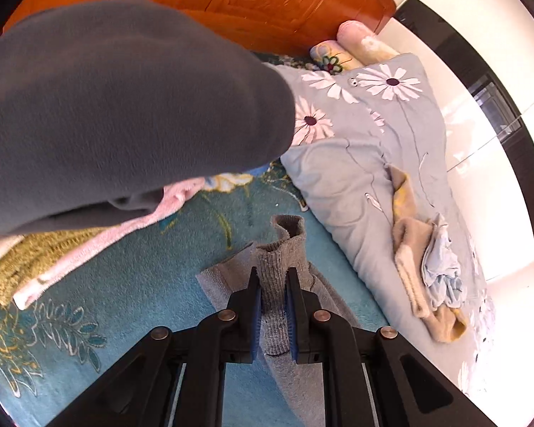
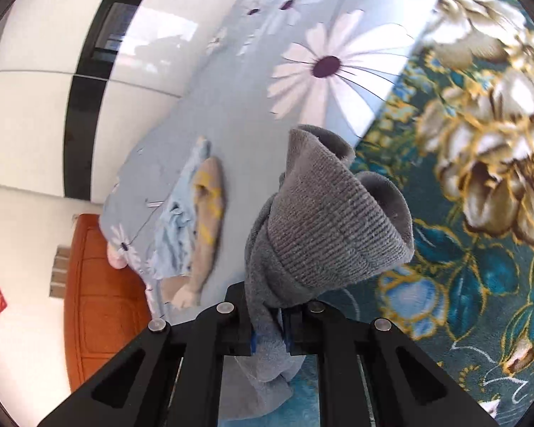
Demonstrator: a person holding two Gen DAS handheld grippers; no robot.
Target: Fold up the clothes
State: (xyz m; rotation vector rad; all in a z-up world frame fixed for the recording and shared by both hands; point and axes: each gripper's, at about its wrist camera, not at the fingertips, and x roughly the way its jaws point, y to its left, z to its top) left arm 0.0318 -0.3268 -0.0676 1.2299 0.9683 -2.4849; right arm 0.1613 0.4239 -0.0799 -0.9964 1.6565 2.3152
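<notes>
My left gripper is pinching a ribbed cuff of the grey knit garment between its blue-padded jaws, which are sitting narrow with the knit pressed between them. My right gripper is clamping another bunched part of the grey knit garment, its jaws closed tight on the fabric while two cuff openings are flopping forward above them.

In the left wrist view the rest of the garment is lying flat beneath the held cuff on the teal floral bedspread. Just beyond the garment, toward the far side, the pale blue daisy-print quilt is lying bunched along the bedspread. On top of that quilt, well apart from the garment, a beige and yellow cloth and a crumpled light blue cloth are resting together. To the other side of the garment, a pink towel is lying on the bedspread, with an olive knit piece touching it. A dark grey sleeve is reaching across above them, blurred. Farthest from the garment, the orange wooden headboard is standing behind rolled pillows.
</notes>
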